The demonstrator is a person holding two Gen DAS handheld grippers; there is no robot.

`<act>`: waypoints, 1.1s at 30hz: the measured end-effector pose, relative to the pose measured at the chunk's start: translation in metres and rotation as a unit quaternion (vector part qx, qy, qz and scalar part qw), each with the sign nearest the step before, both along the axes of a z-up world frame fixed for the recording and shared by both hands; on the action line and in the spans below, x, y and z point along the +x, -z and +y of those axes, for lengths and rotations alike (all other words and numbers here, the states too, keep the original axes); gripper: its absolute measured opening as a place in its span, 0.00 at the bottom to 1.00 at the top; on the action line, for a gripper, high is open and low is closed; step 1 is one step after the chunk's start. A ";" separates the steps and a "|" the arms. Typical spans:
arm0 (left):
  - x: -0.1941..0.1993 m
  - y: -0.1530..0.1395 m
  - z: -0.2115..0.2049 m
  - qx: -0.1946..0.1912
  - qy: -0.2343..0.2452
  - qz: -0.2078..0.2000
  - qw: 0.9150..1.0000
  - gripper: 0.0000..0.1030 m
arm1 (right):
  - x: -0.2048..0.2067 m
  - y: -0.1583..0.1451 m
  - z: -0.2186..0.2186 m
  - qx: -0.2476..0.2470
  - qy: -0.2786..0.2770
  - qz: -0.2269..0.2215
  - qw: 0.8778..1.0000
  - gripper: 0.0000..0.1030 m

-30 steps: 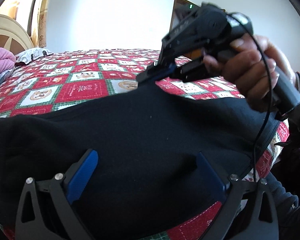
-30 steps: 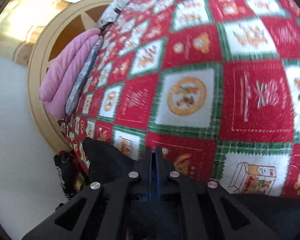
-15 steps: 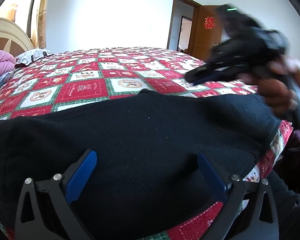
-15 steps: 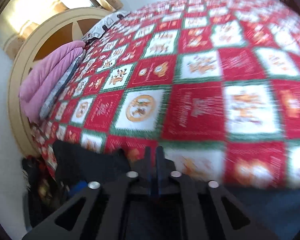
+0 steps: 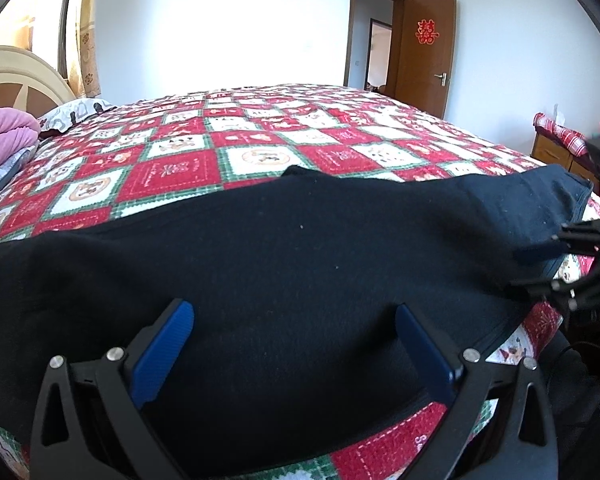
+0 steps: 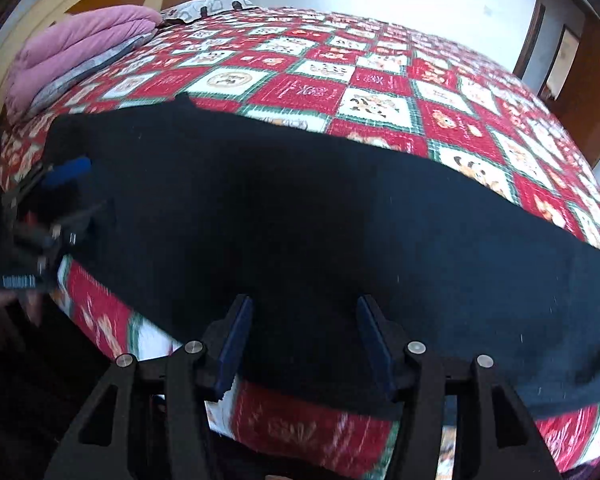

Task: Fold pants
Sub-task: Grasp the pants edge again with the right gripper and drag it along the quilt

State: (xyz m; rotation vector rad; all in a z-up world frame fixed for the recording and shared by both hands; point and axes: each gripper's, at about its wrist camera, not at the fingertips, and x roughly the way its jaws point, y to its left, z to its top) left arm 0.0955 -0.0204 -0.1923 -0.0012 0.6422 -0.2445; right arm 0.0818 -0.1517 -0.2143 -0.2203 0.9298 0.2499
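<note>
The black pants [image 5: 300,264] lie spread flat along the near edge of the bed [image 5: 260,148], on its red, white and green checked cover, reaching from one near corner towards the other. The left tongs [image 5: 296,344] stand wide apart over the cloth, gripping nothing. The right tongs [image 6: 304,340] have just been opening and now stand apart above the pants' near edge, with nothing between the pads. A folded pink blanket [image 6: 76,44] rests at the head of the bed, well apart from the pants.
</note>
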 end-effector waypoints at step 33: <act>-0.014 -0.031 -0.099 0.020 0.168 0.001 0.986 1.00 | -0.088 -0.074 -0.303 0.310 0.391 -0.108 0.860 0.45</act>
